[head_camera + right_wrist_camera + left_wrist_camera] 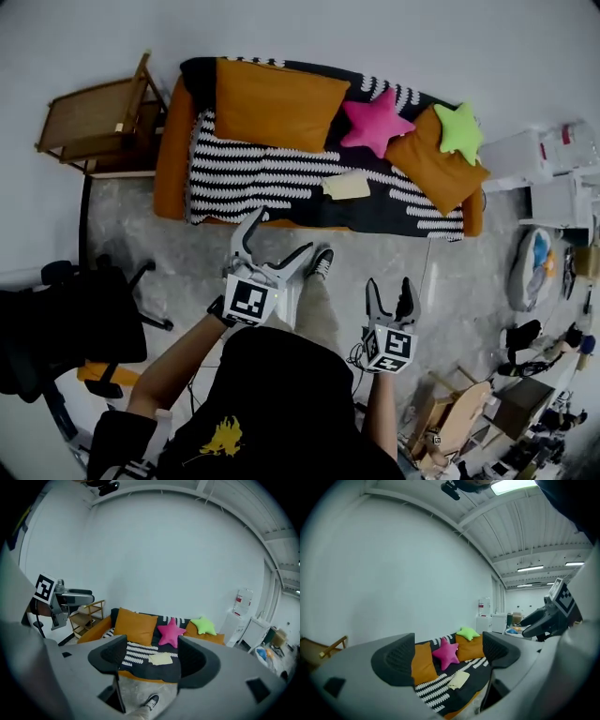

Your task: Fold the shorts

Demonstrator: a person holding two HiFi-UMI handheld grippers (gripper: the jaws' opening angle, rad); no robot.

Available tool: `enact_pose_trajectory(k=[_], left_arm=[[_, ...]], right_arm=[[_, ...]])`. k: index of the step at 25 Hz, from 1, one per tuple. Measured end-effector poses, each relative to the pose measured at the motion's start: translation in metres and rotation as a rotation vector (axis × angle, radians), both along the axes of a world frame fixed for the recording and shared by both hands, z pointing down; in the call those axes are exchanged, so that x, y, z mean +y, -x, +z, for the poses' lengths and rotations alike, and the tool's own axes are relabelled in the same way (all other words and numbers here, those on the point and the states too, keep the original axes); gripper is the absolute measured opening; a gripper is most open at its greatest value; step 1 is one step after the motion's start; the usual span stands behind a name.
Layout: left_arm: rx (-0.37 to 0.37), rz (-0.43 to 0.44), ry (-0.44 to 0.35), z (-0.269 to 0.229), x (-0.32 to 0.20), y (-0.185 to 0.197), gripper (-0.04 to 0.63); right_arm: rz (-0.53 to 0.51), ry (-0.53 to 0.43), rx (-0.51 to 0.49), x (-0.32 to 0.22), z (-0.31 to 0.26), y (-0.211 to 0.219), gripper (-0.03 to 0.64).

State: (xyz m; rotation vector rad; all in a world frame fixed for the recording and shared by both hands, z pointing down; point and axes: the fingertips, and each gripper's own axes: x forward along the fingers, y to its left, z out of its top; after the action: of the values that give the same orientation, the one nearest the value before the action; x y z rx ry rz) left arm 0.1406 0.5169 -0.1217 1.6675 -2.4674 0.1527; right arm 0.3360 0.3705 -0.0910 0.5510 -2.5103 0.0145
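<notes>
The shorts (346, 186) are a small pale yellow bundle lying on the sofa's striped blanket (246, 178), below the pink star cushion (373, 124). Both grippers hang in the air in front of the sofa, well short of it. My left gripper (278, 239) is open with nothing between its fingers; the left gripper view looks between them at the shorts (458, 680) far off. My right gripper (390, 292) is also open and empty, and the shorts (161, 658) show between its pads in the right gripper view. The person's leg and sneaker (322, 262) stand below the grippers.
The orange sofa (172, 150) carries two orange cushions (274, 103) and a green star cushion (458, 130). A wooden side table (98, 120) stands at its left. A black office chair (66, 328) is at the near left. Boxes and clutter (544, 262) fill the right.
</notes>
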Motion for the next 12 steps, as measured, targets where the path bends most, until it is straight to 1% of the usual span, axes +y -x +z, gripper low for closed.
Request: enact_pose_trajectory(k=[1, 3, 5, 7, 9, 11, 12], left_arm=[[-0.012, 0.004, -0.01, 0.004, -0.014, 0.006, 0.459], [-0.06, 0.001, -0.02, 0.011, -0.036, 0.02, 0.459], [-0.095, -0.016, 0.019, 0.016, -0.059, 0.037, 0.459], [-0.109, -0.036, 0.064, 0.023, -0.097, 0.05, 0.459], [-0.069, -0.065, 0.077, 0.038, -0.148, 0.066, 0.459], [0.005, -0.101, 0.094, 0.063, -0.2, 0.087, 0.459], [0.036, -0.115, 0.112, 0.077, -0.223, 0.096, 0.459]], right_arm=[[-0.006, 0.01, 0.009, -0.015, 0.012, 0.008, 0.348], [-0.028, 0.035, 0.023, -0.041, 0.037, 0.03, 0.335], [-0.065, 0.05, 0.041, -0.074, 0.06, 0.051, 0.321], [-0.104, 0.062, 0.079, -0.125, 0.088, 0.065, 0.313], [-0.154, 0.122, 0.145, -0.184, 0.127, 0.079, 0.298], [-0.208, 0.224, 0.227, -0.237, 0.178, 0.097, 0.254], [-0.218, 0.27, 0.256, -0.259, 0.202, 0.106, 0.238]])
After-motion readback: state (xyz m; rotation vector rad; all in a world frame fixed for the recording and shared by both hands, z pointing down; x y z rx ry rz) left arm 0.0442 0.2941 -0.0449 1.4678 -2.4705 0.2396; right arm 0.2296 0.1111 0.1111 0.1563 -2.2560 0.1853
